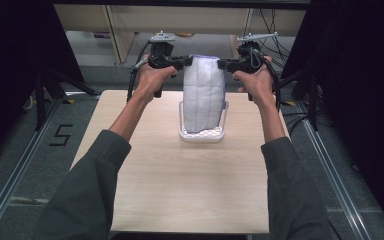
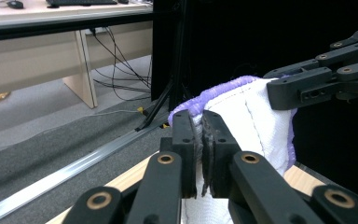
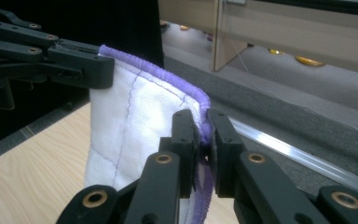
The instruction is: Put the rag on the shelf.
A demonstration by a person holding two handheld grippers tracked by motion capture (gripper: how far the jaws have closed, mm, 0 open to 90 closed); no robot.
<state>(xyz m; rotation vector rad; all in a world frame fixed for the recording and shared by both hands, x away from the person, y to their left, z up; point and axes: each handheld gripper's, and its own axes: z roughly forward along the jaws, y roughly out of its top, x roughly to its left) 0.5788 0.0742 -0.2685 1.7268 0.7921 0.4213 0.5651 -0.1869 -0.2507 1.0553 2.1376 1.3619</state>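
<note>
Wooden surface [image 1: 180, 190] carrying a white basket [image 1: 201, 134] near its far middle. Quilted white cloth [image 1: 203, 97] with purple edging, hanging upright above the basket, lower end inside it. Left gripper [image 1: 185, 62] and right gripper [image 1: 223, 63], jaws clamped tight on the cloth's opposite top corners, holding it aloft.
</note>
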